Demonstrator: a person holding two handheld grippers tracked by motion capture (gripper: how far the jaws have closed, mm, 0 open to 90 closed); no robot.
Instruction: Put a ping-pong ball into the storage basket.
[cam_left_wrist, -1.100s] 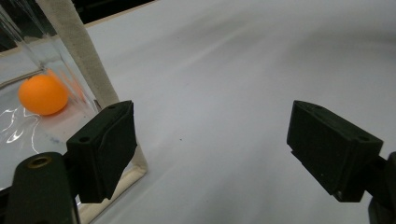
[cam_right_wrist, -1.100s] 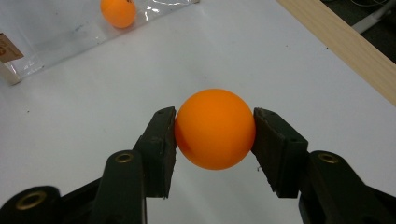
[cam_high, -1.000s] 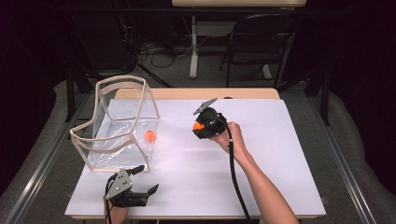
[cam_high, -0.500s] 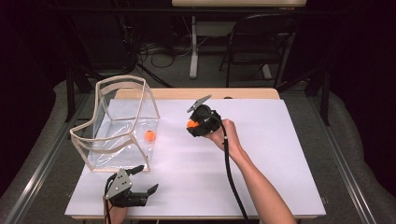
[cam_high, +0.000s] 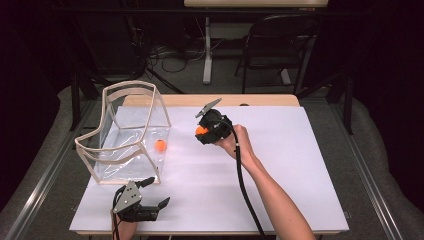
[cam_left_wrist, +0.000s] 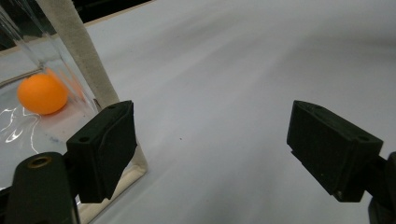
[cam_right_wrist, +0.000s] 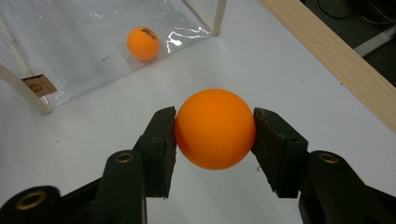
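Observation:
My right gripper (cam_high: 204, 133) (cam_right_wrist: 215, 130) is shut on an orange ball (cam_right_wrist: 215, 128) (cam_high: 201, 130), held above the white table a short way right of the clear box (cam_high: 127, 132). A second orange ball (cam_high: 160, 145) (cam_right_wrist: 143, 43) (cam_left_wrist: 42, 93) lies on the box's floor near its right wall. My left gripper (cam_high: 152, 192) (cam_left_wrist: 210, 144) rests near the table's front edge, just in front of the box's front right corner. It stands open with nothing between its pads.
The clear box (cam_right_wrist: 93, 42) has a pale frame, and one frame post (cam_left_wrist: 77, 51) stands close to my left jaw. A wooden strip (cam_high: 210, 100) (cam_right_wrist: 336, 60) borders the table's far side. A chair (cam_high: 280, 45) stands beyond the table.
My right gripper has carried the orange ball a little to the left, toward the clear box. The left gripper has stayed where it was.

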